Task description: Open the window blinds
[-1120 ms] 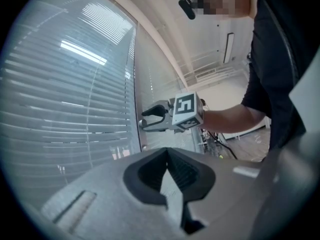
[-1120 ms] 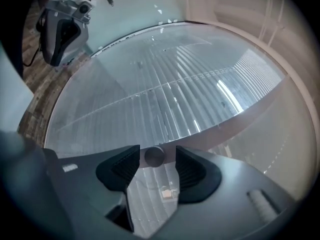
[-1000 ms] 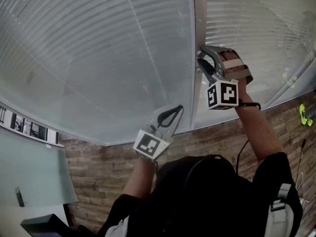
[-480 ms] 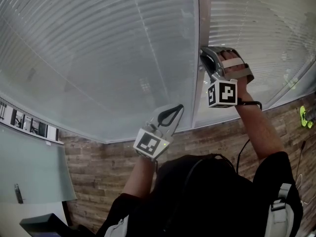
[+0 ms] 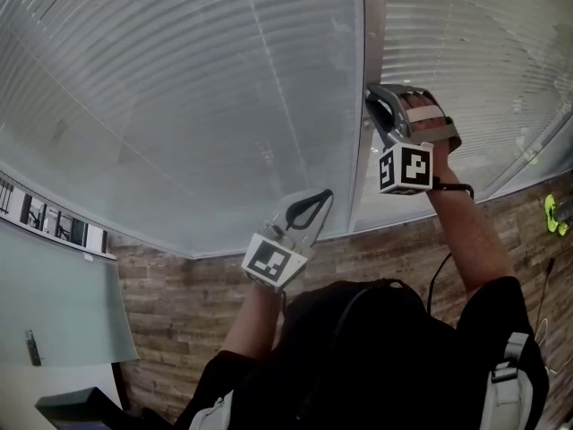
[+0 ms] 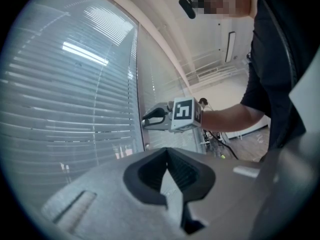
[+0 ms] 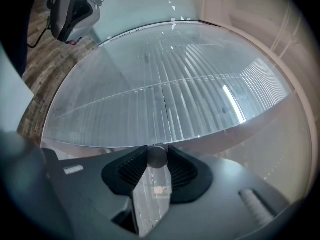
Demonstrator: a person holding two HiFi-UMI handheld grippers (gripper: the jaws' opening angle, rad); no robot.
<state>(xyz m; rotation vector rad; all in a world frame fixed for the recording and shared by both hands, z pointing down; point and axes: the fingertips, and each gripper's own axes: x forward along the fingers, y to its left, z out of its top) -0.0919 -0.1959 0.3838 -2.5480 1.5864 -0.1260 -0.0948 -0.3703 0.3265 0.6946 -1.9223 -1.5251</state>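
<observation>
Blinds (image 5: 179, 106) hang with slats closed across the window, above a brick wall (image 5: 179, 303). Right hand-held gripper (image 5: 369, 106) is raised at the frame strip (image 5: 374, 25) between two blind panels. Its jaws have just been closing and pinch a round grey wand (image 7: 157, 155), seen end-on, with both pads touching it. Left hand-held gripper (image 5: 324, 200) is held lower, near the bottom edge of the left panel. Its jaws are pressed together at the tips, with nothing between them.
</observation>
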